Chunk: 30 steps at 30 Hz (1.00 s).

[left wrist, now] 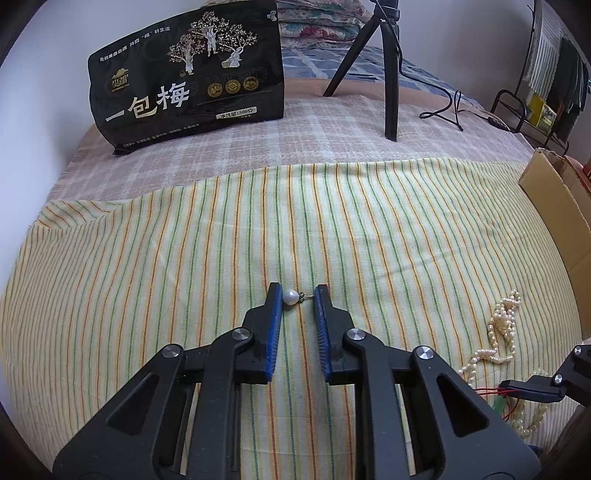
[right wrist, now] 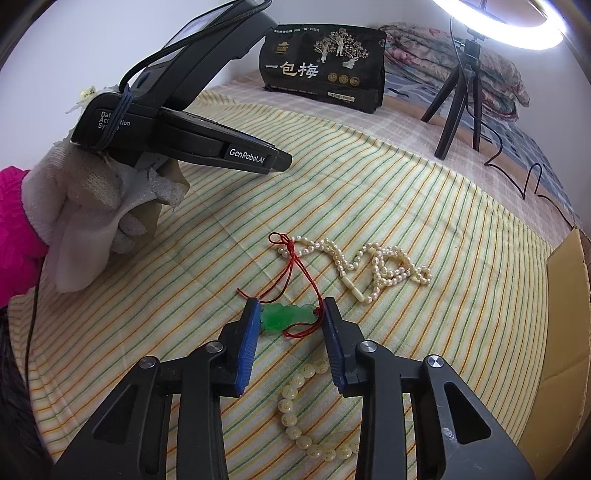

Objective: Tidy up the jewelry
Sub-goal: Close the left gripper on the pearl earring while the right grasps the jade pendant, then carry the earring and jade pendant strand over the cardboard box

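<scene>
On the striped cloth (left wrist: pixel 147 277) lies a pearl earring (left wrist: pixel 290 296), crosswise between the tips of my left gripper (left wrist: pixel 297 291). One blue pad touches the pearl and the other touches the post end. My right gripper (right wrist: pixel 291 308) is shut on a green pendant (right wrist: pixel 282 316) with a red cord (right wrist: pixel 295 254); the left pad meets the stone and the right pad meets the cord at its end. Just beyond lies a pearl necklace (right wrist: pixel 369 262). Under the right gripper's jaws lies a cream beaded bracelet (right wrist: pixel 295 417). A gloved hand (right wrist: pixel 85 206) holds the left gripper's body.
A black snack bag (left wrist: pixel 188 74) stands at the back of the bed. A tripod (left wrist: pixel 388 74) with a trailing cable (left wrist: pixel 450 107) stands to its right, under a ring light (right wrist: pixel 498 22). A cardboard box (left wrist: pixel 554 206) borders the cloth's right edge.
</scene>
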### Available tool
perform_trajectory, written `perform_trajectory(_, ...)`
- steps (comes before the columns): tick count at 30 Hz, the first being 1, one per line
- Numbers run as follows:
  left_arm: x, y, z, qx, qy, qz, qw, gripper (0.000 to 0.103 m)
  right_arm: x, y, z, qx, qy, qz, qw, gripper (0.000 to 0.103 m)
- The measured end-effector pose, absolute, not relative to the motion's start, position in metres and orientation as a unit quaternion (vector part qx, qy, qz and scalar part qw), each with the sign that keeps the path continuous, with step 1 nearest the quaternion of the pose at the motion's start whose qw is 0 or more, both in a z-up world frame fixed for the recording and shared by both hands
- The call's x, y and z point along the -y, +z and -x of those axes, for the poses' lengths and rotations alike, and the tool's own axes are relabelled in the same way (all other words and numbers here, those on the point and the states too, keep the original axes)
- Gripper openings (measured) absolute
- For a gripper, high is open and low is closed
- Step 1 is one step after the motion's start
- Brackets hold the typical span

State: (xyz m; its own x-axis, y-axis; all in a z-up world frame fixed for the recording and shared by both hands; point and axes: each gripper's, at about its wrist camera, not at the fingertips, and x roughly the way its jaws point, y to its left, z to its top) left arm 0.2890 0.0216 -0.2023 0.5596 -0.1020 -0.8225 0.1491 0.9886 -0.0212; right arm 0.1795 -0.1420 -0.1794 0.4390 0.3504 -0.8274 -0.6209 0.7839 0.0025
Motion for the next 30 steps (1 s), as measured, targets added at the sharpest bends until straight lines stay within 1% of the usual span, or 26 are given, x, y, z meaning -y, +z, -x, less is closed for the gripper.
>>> perform_trajectory(13,-0.039,-0.189,-0.281,-0.462,-0.073,0.000,0.884,0.016,0.143,-0.172,-0.177,-0.438,0.290,0.149,0.838,0.031)
perform_trajectory(20,-0.043,-0.165,-0.272,-0.444,-0.077,0.011,0.893,0.016,0.145,-0.153,-0.175,-0.424,0.290,0.141,0.847,0.031)
perform_trajectory(30,-0.024,-0.128,-0.250,-0.414,-0.100,0.005,0.905,0.016,0.158,-0.121,-0.168,-0.401,0.276,0.132,0.863,0.031)
